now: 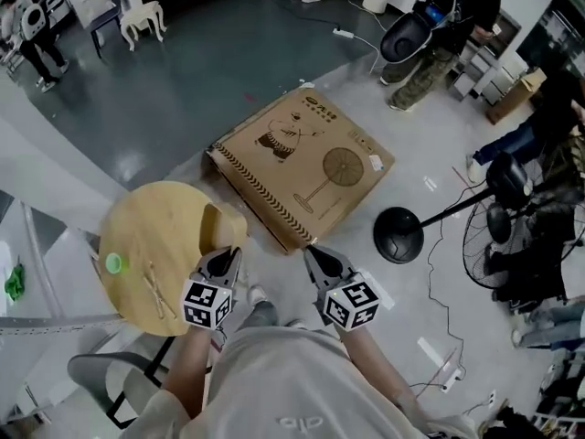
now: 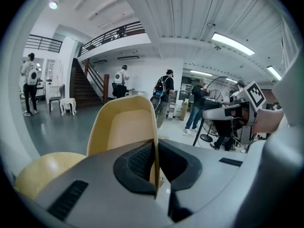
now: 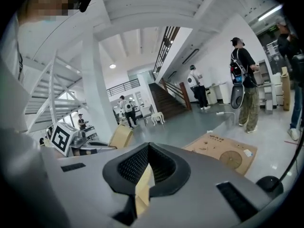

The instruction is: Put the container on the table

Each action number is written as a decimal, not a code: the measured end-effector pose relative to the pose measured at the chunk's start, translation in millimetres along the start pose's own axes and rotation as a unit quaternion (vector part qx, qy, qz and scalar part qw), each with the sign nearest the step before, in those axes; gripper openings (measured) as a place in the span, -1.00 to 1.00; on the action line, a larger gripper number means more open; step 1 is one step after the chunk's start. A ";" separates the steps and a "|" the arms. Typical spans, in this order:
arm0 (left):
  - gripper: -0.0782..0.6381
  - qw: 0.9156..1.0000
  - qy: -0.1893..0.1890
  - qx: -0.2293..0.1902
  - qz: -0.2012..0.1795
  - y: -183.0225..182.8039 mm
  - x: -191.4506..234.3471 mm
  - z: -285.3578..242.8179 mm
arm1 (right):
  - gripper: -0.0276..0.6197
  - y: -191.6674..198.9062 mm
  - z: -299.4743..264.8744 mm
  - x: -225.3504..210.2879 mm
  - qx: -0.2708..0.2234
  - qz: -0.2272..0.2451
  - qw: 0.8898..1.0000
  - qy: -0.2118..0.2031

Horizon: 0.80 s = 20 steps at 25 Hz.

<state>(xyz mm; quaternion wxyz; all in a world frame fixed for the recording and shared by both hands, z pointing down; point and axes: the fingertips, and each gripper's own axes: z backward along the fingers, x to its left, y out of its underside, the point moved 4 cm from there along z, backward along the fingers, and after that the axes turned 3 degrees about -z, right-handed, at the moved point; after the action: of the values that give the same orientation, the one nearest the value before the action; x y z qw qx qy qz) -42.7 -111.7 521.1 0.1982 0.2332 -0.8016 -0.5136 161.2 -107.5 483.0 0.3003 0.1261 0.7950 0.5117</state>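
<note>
- Grey floor (image 1: 183, 90) with a flat cardboard box (image 1: 306, 167); a round wooden desk (image 1: 137, 245) stands at the left.
- Left hand-held gripper (image 1: 228, 256) is closed on the edge of the tan container (image 1: 224, 227), at the desk's rim.
- Right hand-held gripper (image 1: 316, 254) is closed on a thin tan piece (image 3: 142, 186).

A beige container (image 1: 224, 227) hangs tilted over the round wooden table (image 1: 151, 231)'s edge.

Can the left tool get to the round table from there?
Probably yes. The left tool, shut on the yellow container, hangs at the edge of the round table; nothing stands between. Only a small green thing and two sticks lie farther left.
</note>
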 end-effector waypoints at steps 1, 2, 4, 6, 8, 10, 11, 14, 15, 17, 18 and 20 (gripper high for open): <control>-0.73 1.000 -0.009 0.002 0.005 3.6 11.1 0.8 | -0.84 -0.9 -11.5 2.8 0.005 0.004 1.000 -0.008; -0.73 1.000 -0.018 0.004 0.011 7.9 21.8 2.0 | -0.84 -1.3 -22.7 5.6 0.010 0.008 1.000 -0.016; -0.73 0.999 -0.038 0.010 0.023 18.5 42.8 5.3 | -0.84 -0.6 -44.8 11.4 0.024 0.016 0.999 -0.032; -0.73 0.998 -0.053 0.015 0.034 29.8 67.6 7.2 | -0.84 0.9 -67.6 18.0 0.035 0.021 0.998 -0.045; -0.73 0.997 -0.065 0.025 0.045 40.3 94.1 8.5 | -0.84 1.1 -89.3 25.1 0.042 0.028 0.997 -0.053; -0.73 0.994 -0.083 0.039 0.056 51.4 116.0 12.4 | -0.84 0.6 -107.5 31.6 0.053 0.035 0.996 -0.063; -0.73 0.993 -0.093 0.047 0.061 57.4 125.6 14.7 | -0.84 1.1 -115.7 34.5 0.059 0.037 0.995 -0.067; -0.73 0.989 -0.112 0.073 0.069 76.0 153.1 19.0 | -0.84 5.3 -139.5 42.2 0.072 0.040 0.994 -0.077; -0.73 0.987 -0.116 0.081 0.070 82.2 161.4 20.0 | -0.84 6.9 -146.7 44.6 0.076 0.040 0.993 -0.079; -0.73 0.985 -0.121 0.094 0.074 93.8 177.3 21.1 | -0.84 10.3 -160.9 49.3 0.085 0.041 0.992 -0.081; -0.73 0.984 -0.123 0.100 0.076 99.2 185.7 20.9 | -0.84 11.8 -168.1 51.4 0.090 0.042 0.992 -0.080; -0.73 0.982 -0.126 0.115 0.081 110.6 204.0 18.0 | -0.84 13.9 -182.4 53.8 0.099 0.043 0.991 -0.076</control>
<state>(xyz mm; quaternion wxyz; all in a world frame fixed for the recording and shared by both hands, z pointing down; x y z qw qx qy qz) -237.3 -176.1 631.3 0.1087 0.1226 -0.8900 -0.4256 6.7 -208.5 530.6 0.3237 0.2274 0.8107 0.4315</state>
